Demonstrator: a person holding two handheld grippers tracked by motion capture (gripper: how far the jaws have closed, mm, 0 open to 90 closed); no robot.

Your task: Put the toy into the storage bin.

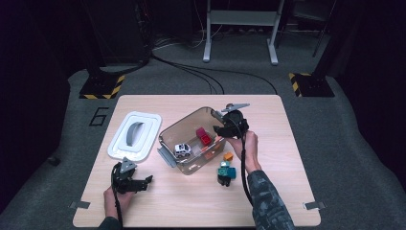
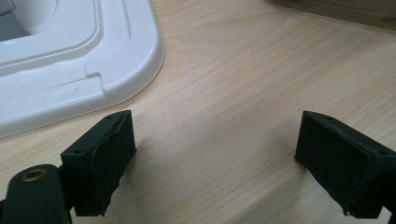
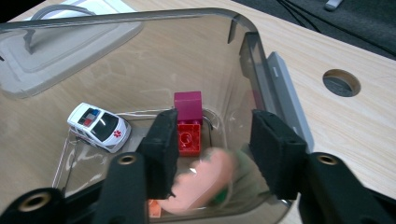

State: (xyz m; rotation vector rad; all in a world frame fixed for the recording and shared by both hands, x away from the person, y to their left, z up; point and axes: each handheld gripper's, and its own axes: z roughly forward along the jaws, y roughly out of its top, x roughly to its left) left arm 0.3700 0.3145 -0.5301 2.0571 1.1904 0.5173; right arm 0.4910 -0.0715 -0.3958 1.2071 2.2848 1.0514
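Two grippers were in use at the table. The right gripper [image 1: 221, 128] hung over the near rim of the clear bin [image 1: 178, 125], pointing down into it. Its jaws stood partly apart, and a blurred pink toy [image 3: 205, 179] lay just below and between them, the pads not pressing on it; by my judgement it had been let go and was dropping. Ahead of those jaws, on the bin floor, sat a red block [image 3: 189, 135] with a magenta block [image 3: 188, 105] touching its far side, and off to the left a white toy car [image 3: 99, 126]. The left gripper [image 1: 143, 182] rested low over bare wood with its jaws wide and nothing between them; the white lid [image 2: 70, 65] lay just ahead and left of it.

Progress, as judged: several toys were already in the bin. Remaining outside, near the right forearm, were an orange block [image 1: 228, 156] and a teal toy [image 1: 227, 172]. The lid was not yet fitted.
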